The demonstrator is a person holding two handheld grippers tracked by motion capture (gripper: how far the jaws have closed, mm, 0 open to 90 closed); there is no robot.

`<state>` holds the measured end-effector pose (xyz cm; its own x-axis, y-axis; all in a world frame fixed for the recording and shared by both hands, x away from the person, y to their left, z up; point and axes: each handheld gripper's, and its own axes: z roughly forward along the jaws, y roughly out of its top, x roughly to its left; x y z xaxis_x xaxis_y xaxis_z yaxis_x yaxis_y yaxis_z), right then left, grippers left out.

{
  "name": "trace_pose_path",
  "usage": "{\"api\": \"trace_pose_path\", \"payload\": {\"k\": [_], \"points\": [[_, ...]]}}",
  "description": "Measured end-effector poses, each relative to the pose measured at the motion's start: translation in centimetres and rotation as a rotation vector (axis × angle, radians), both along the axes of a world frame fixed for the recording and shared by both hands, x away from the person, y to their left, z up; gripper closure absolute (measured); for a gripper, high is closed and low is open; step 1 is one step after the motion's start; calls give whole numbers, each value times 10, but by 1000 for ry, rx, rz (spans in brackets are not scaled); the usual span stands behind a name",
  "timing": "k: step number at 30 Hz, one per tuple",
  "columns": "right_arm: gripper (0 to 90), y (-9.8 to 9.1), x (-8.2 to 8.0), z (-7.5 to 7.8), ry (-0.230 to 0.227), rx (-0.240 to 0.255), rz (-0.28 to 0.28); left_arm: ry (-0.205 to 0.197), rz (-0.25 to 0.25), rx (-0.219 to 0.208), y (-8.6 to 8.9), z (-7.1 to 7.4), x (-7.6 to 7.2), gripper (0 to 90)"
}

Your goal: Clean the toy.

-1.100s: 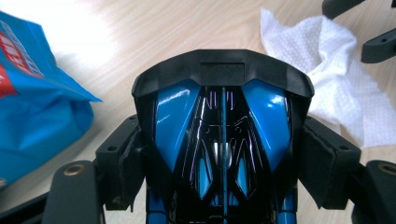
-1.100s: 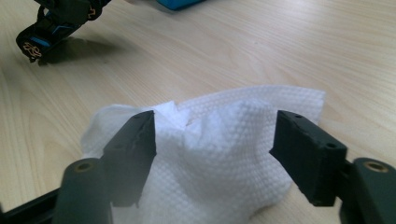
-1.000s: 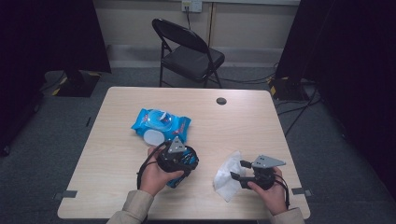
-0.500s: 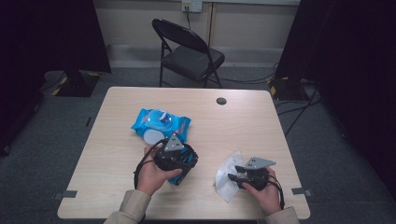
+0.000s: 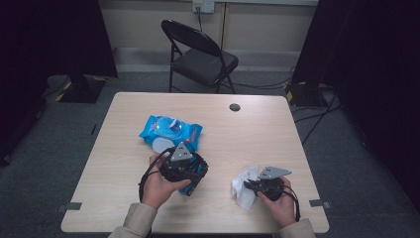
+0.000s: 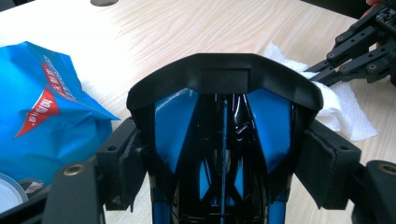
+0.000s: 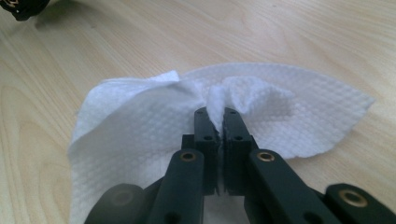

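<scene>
Left to right on the pale wood-grain worktop (image 5: 124, 163): a crinkled blue wipes packet (image 5: 171, 132) lies left of centre. Just in front of it, the left gripper (image 6: 223, 140) is clamped on a glossy black-and-blue object (image 6: 224, 121) — its kind unclear. Near the front right corner, the right gripper (image 7: 215, 122) has just closed its jaws, pinching a fold of the white, dimpled wipe (image 7: 154, 121) — crumpled, lying on the wood.

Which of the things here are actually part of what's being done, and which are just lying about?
Part of the job:
- white wipe, pinched by the right hand-held gripper, whose jaws have just been closing
- black and blue object, clamped in the left hand-held gripper
- blue wipes pack, beside it

Just lying about:
- folding chair beyond the table
- floor cables
</scene>
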<state>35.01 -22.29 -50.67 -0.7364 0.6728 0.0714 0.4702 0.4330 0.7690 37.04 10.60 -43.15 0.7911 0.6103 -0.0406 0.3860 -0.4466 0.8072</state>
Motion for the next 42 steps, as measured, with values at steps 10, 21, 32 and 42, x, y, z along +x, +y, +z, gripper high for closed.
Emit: {"api": "trace_pose_path", "payload": {"k": [10, 21, 32, 42], "points": [[882, -1, -3, 27, -50, 120, 2, -5, -7, -25, 0, 6, 0, 255], [883, 17, -10, 70, -121, 220, 88, -2, -24, -33, -10, 12, -1, 256], [883, 52, -7, 94, -145, 260, 136, 4, -59, -35, -29, 13, -4, 255], [883, 66, 1, 98, -156, 265, 95, 14, -66, -37, -30, 11, -5, 255]]}}
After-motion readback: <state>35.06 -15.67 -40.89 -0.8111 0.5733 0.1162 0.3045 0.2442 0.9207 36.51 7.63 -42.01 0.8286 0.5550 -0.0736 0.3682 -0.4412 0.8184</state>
